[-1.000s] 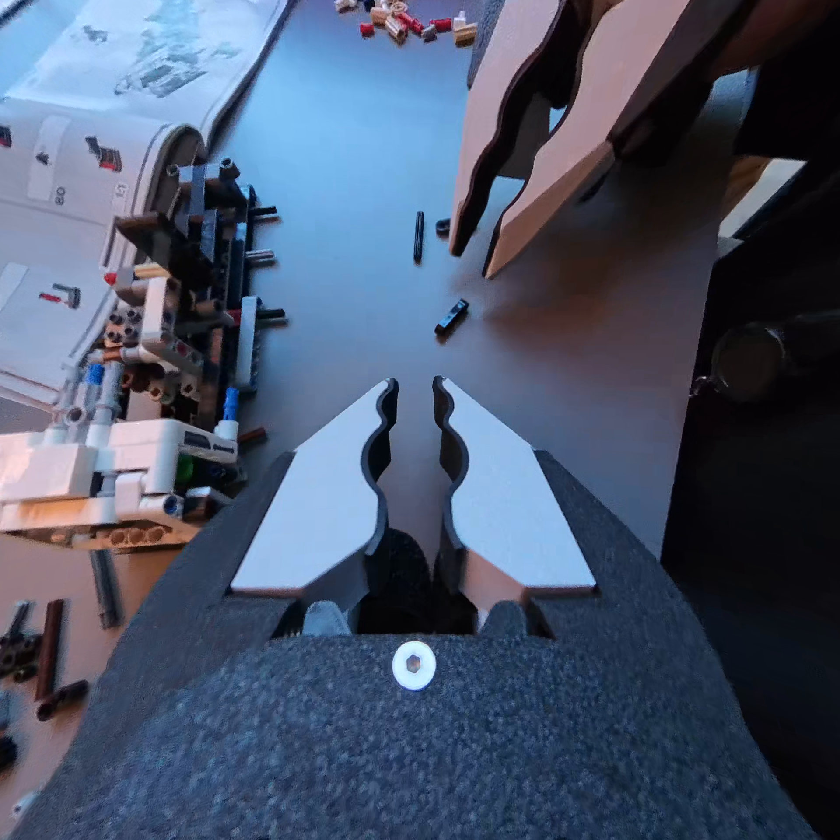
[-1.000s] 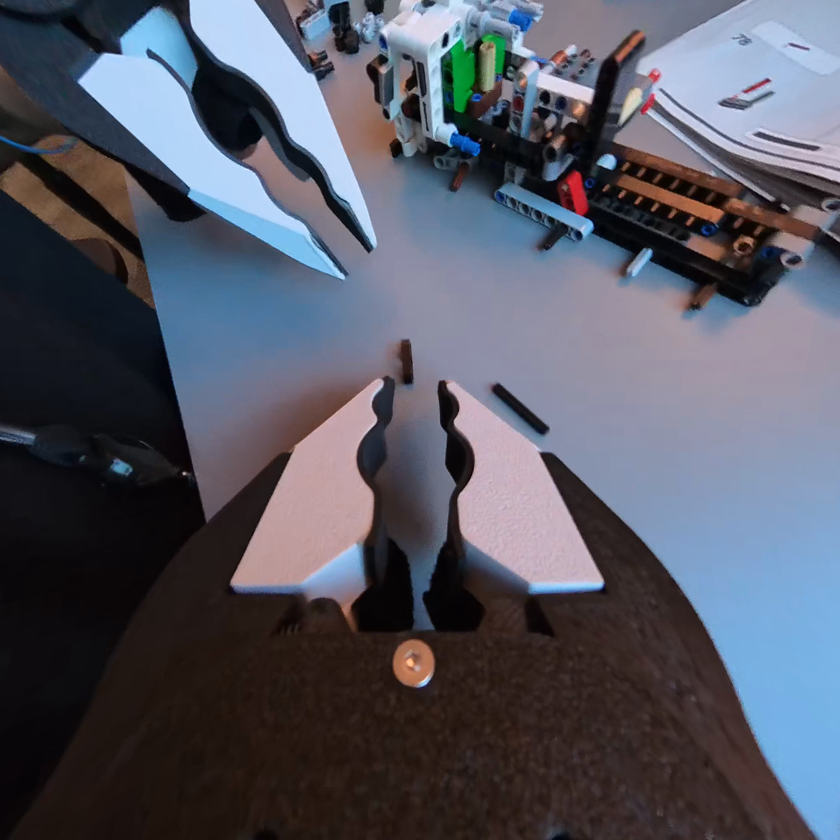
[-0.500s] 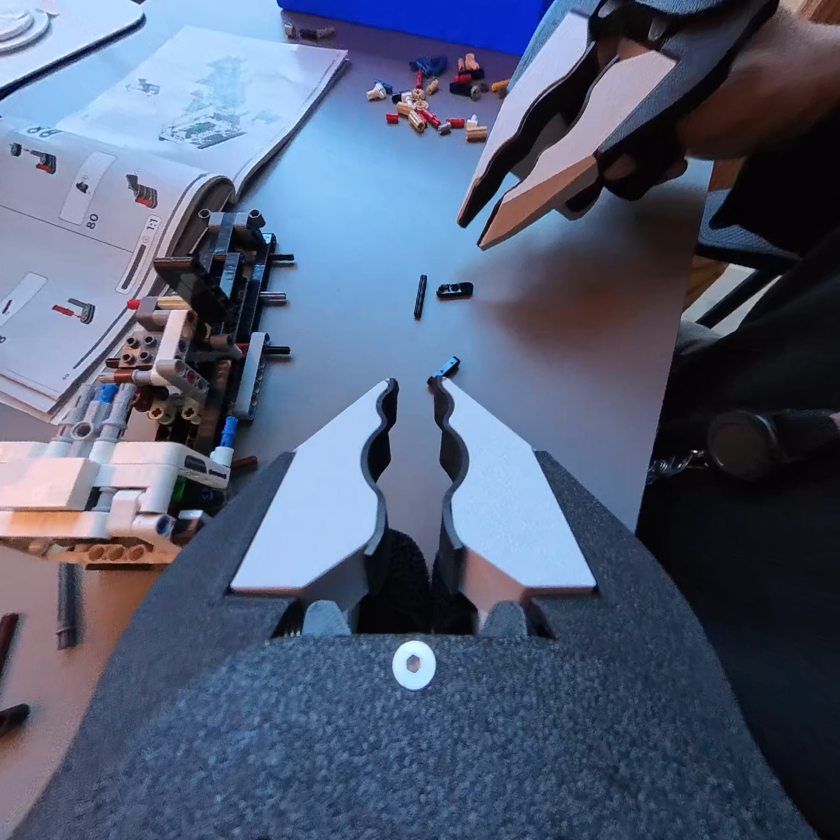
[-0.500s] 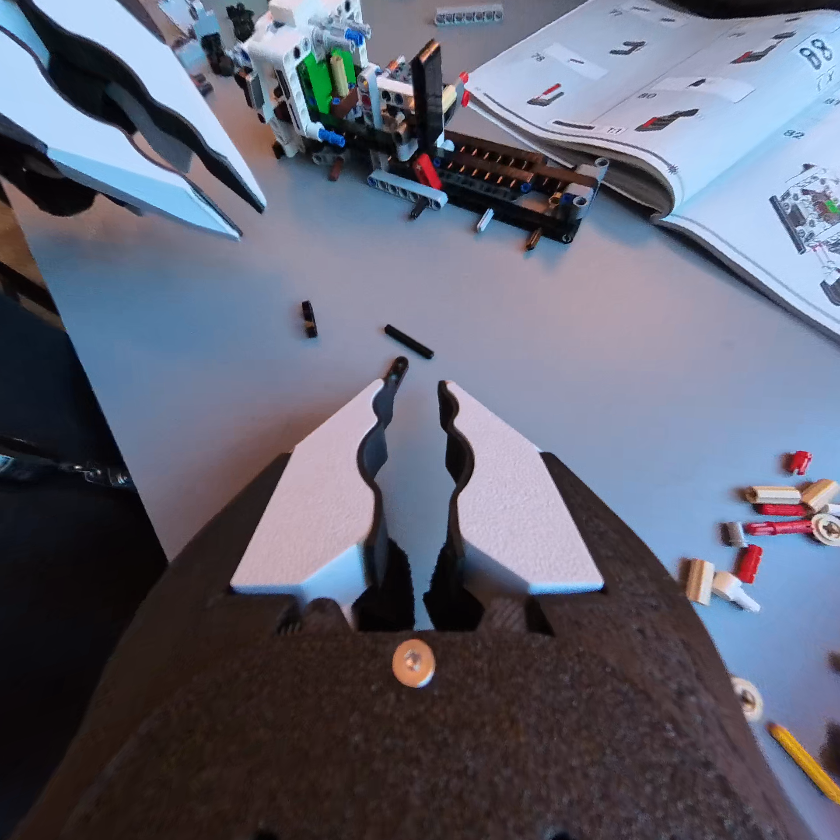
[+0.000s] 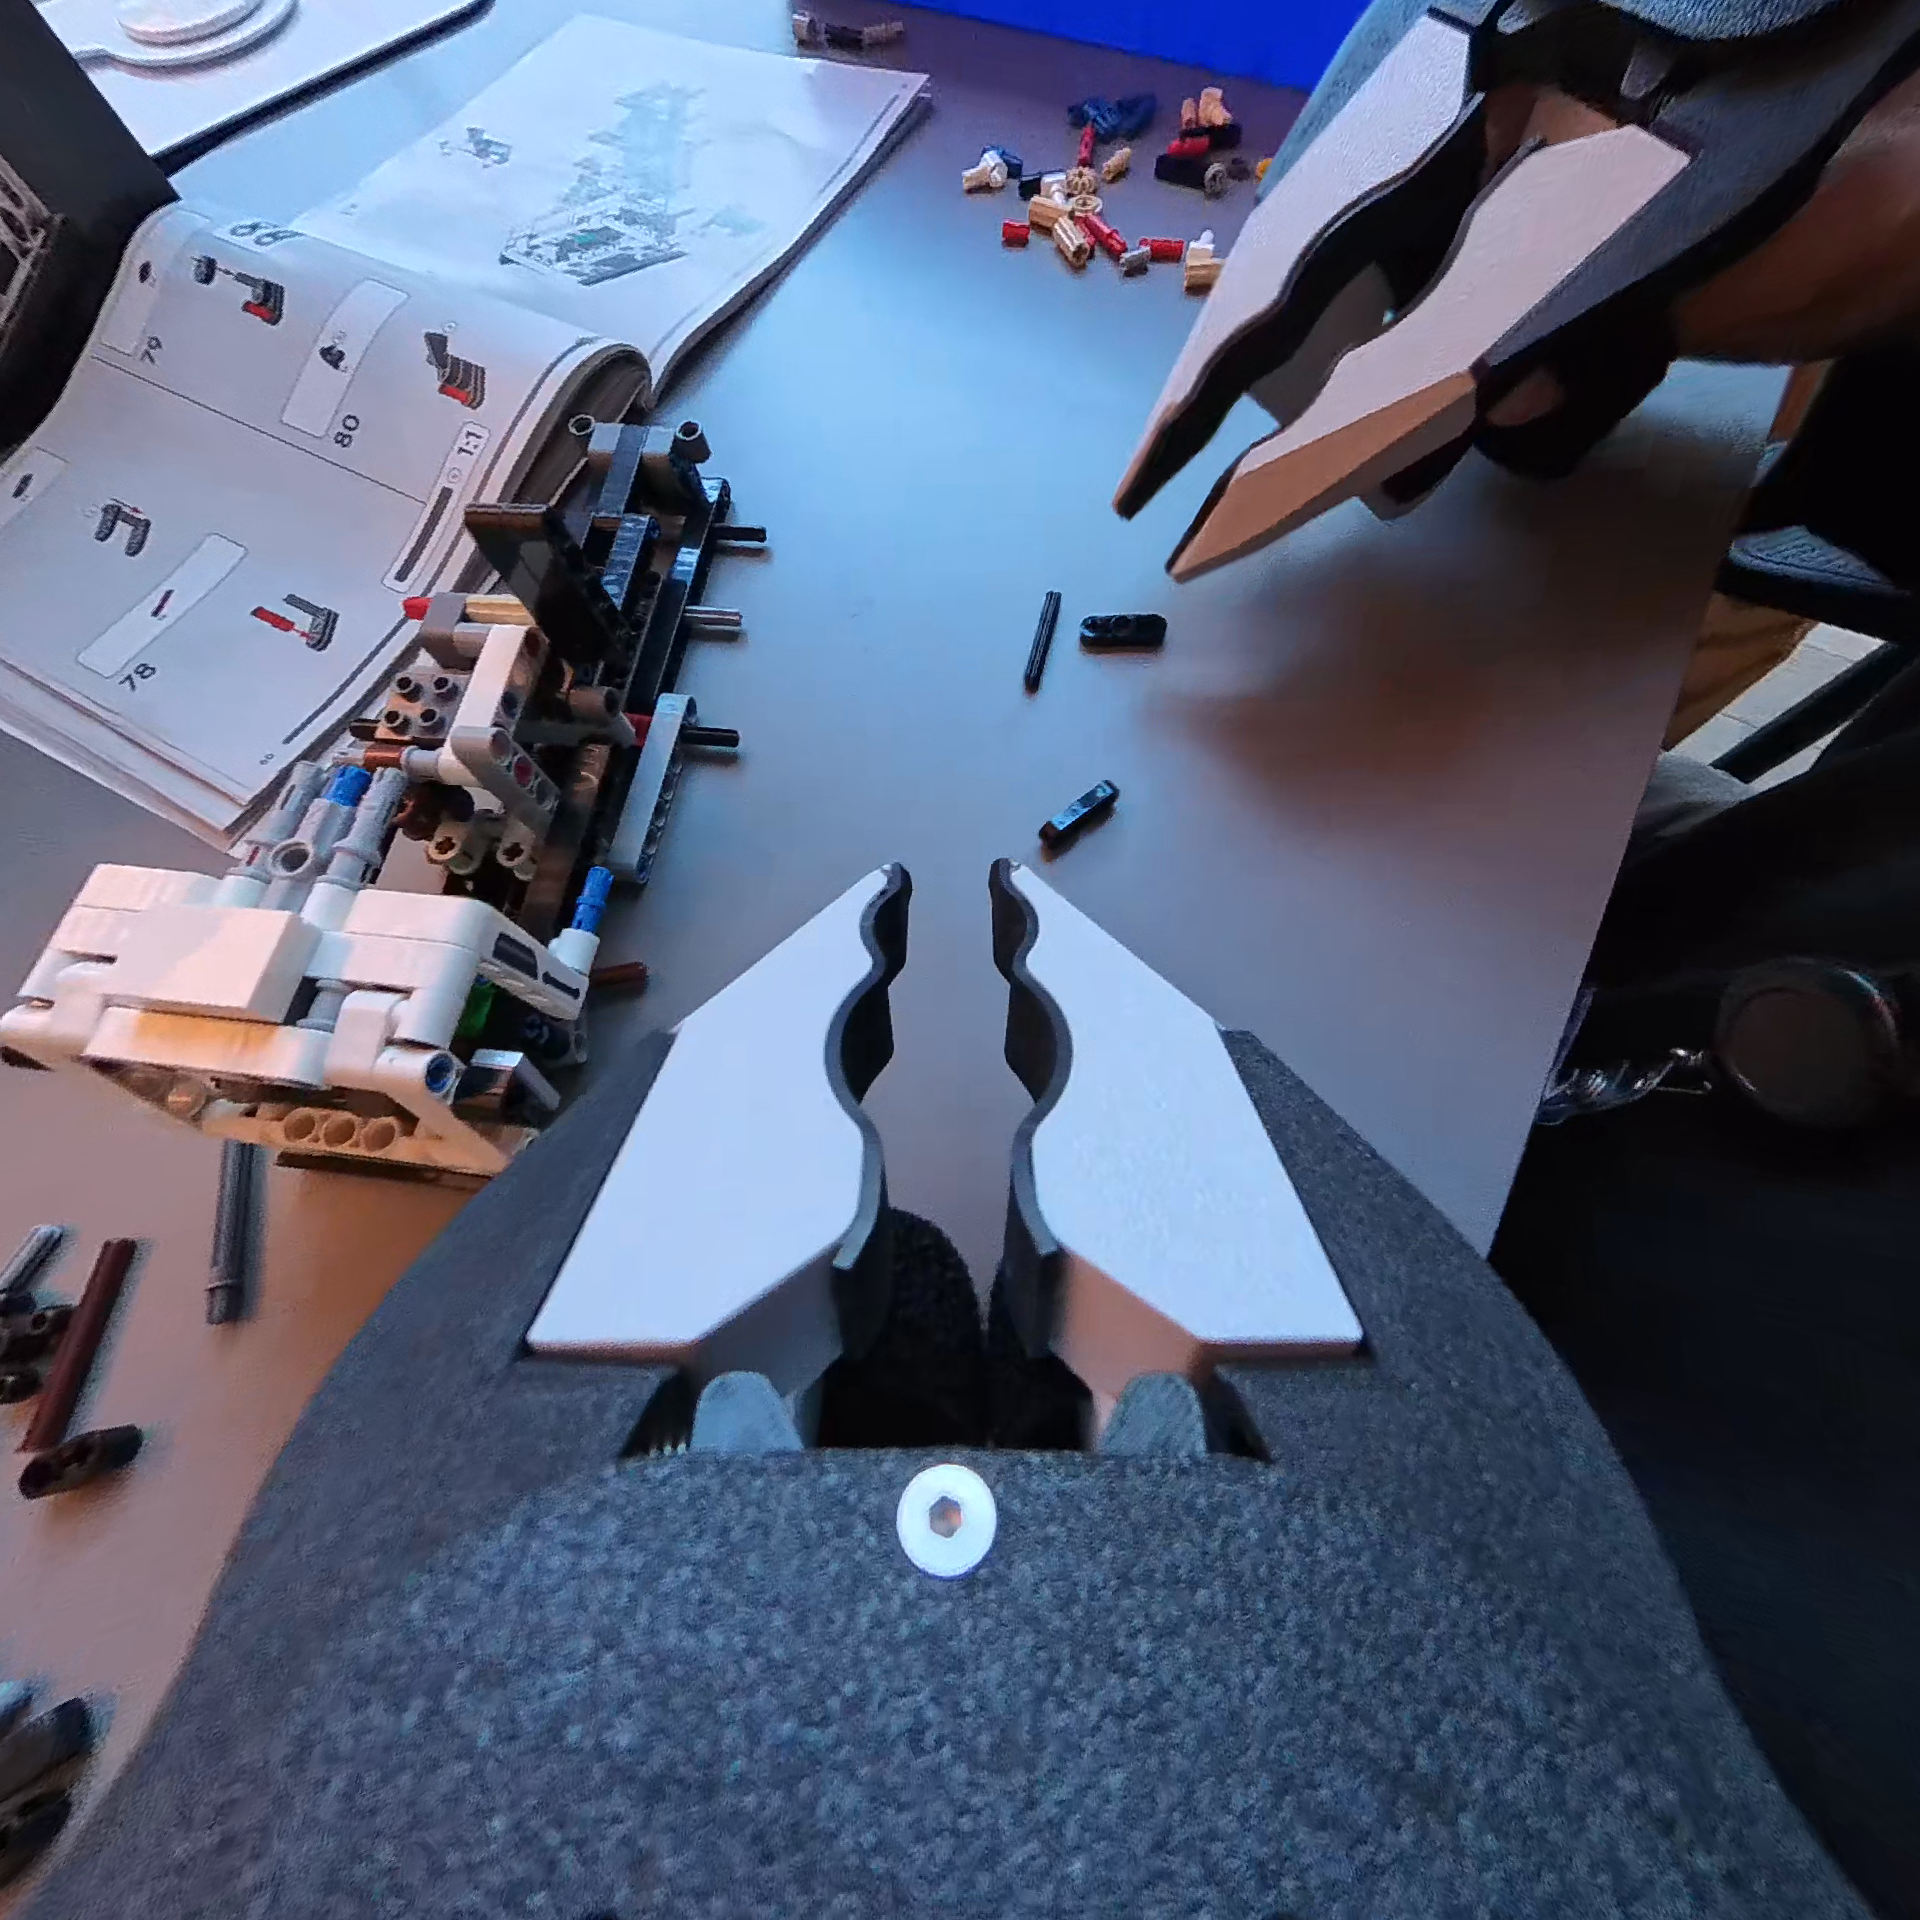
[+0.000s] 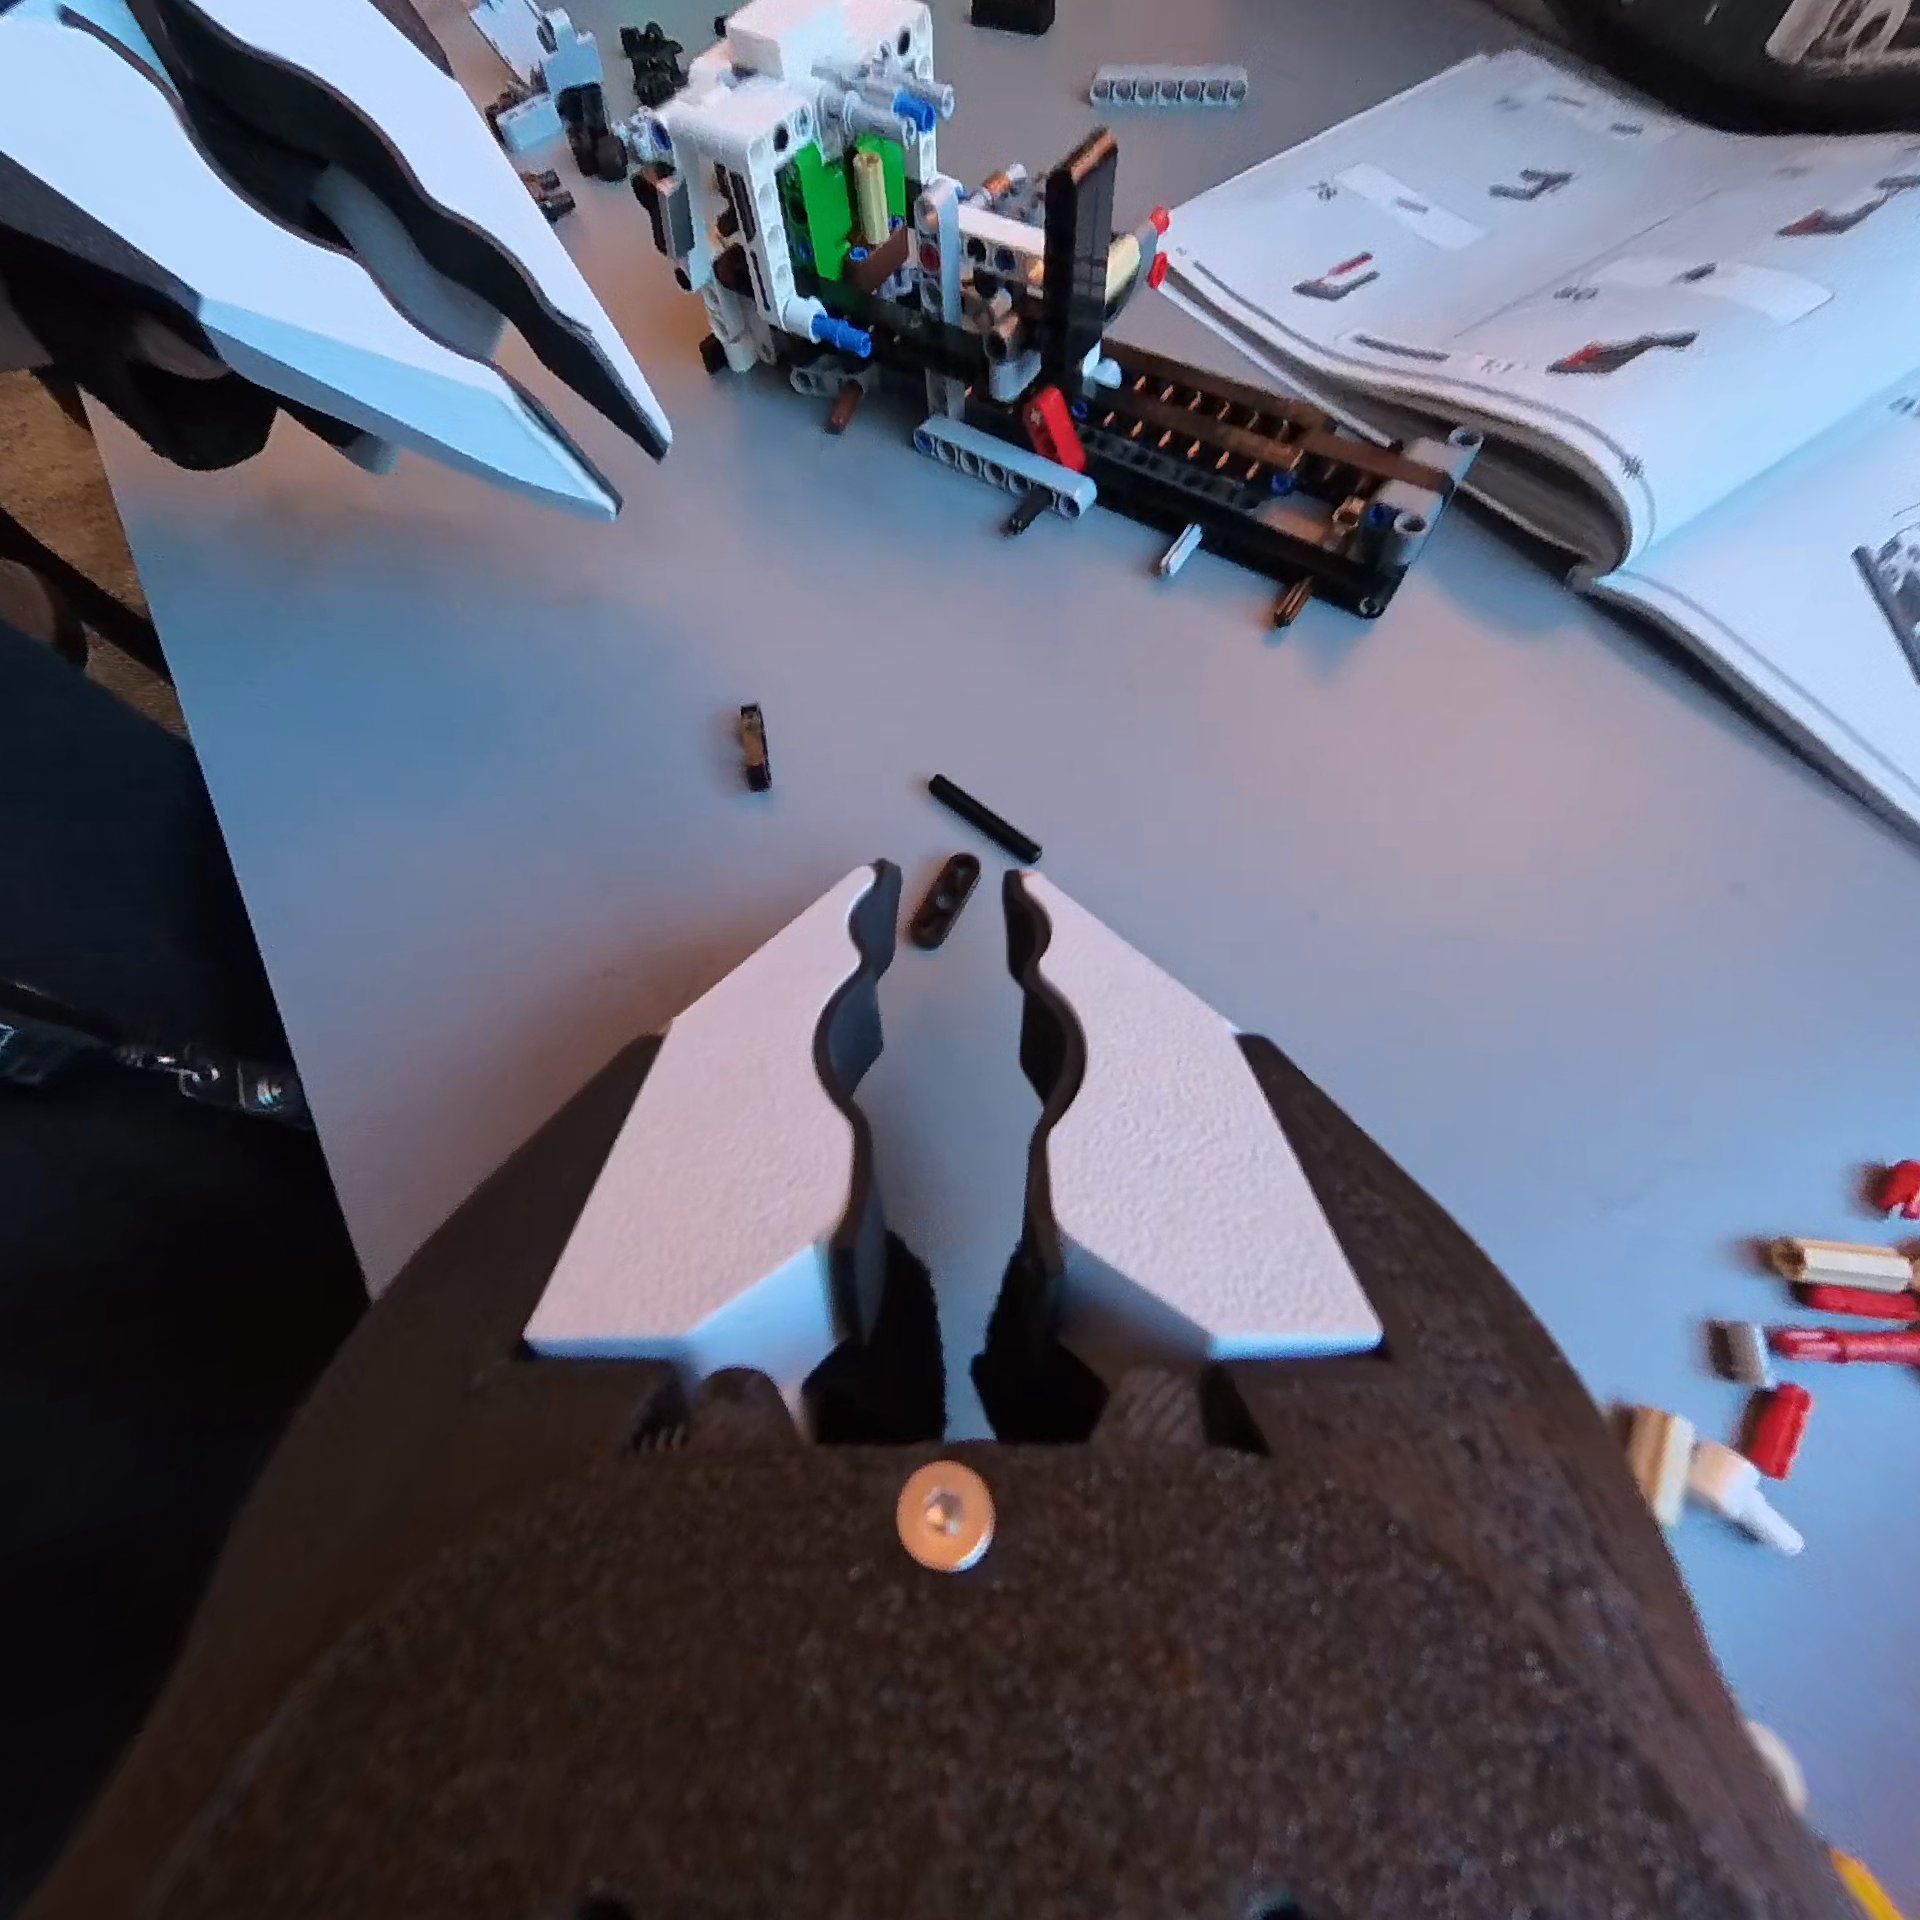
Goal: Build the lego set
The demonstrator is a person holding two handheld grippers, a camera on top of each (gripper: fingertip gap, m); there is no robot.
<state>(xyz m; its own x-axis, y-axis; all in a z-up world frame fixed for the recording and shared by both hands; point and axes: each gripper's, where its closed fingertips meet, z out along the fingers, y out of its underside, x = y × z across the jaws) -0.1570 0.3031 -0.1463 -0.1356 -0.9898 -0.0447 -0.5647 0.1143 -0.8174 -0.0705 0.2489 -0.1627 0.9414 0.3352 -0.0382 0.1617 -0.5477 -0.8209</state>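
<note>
The part-built lego model point(image 5: 468, 831), white, black and grey, lies on the dark table beside the open instruction book point(image 5: 364, 312); it also shows in the right wrist view point(image 6: 987, 312). My left gripper point(image 5: 948, 878) is slightly open and empty, above the table, with a small black piece point(image 5: 1078, 810) just ahead to its right. My right gripper point(image 6: 945, 878) is slightly open and empty, held above a short black beam point(image 6: 943, 899) on the table. A black axle point(image 6: 982, 818) lies just beyond the beam. The right gripper point(image 5: 1153, 540) hovers above the beam point(image 5: 1122, 629) and axle point(image 5: 1042, 639).
A pile of small red, tan and blue pieces point(image 5: 1101, 197) lies at the far end; some show at right point(image 6: 1829, 1309). Loose dark axles point(image 5: 78, 1340) lie at the near left. The table edge point(image 5: 1558, 1039) runs along the right, with a dark chair beyond. A grey beam point(image 6: 1169, 86) lies behind the model. The grippers' ends are close to 11 cm from one another. The small black piece point(image 5: 1078, 810) is about equally far from each gripper, around 6 cm. It is also in sight in the right wrist view point(image 6: 768, 756).
My right gripper has lifted off the table and pulled back from the axle and beam. My left gripper has drawn back and risen, so more of the table shows. Both stay empty.
</note>
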